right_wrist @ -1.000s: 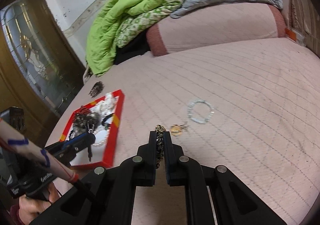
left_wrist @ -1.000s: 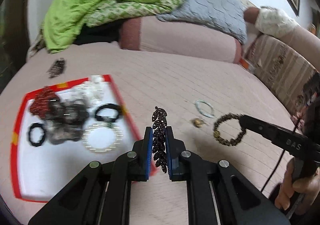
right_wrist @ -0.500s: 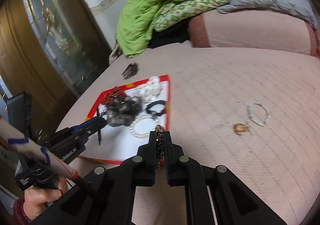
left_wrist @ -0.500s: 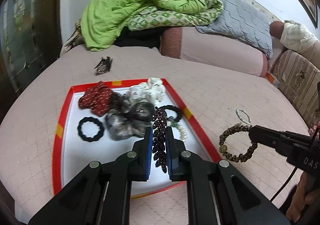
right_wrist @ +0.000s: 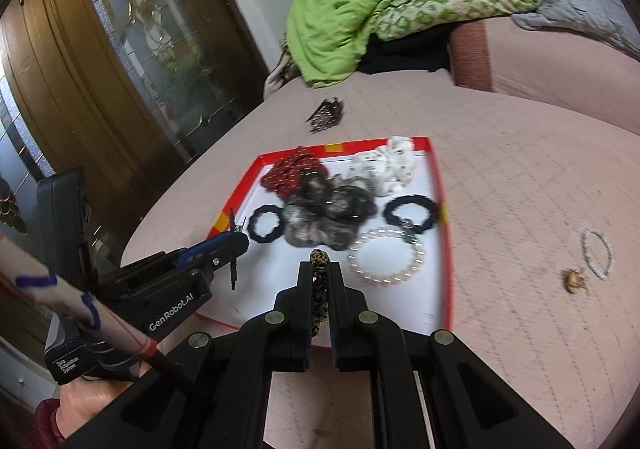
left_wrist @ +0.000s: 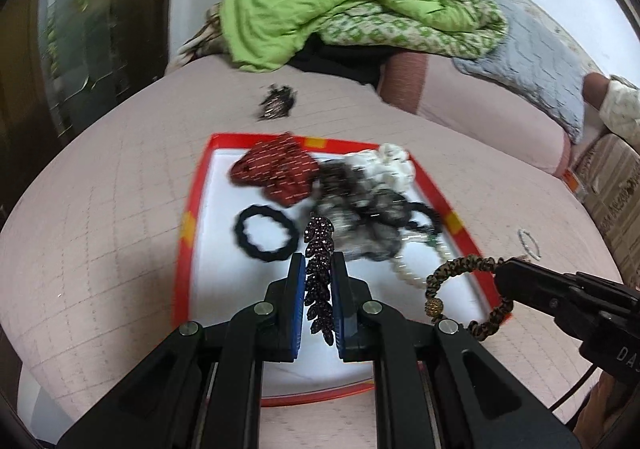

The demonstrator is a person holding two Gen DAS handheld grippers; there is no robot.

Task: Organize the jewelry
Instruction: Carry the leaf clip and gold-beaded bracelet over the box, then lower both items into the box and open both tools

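Currently, left gripper [left_wrist: 319, 291] clamps the beaded hair clip [left_wrist: 319, 273] and right gripper [right_wrist: 320, 291] the leopard bracelet [right_wrist: 320, 289] above the red tray [left_wrist: 188, 223]; lower each onto bare white floor near the front before releasing.
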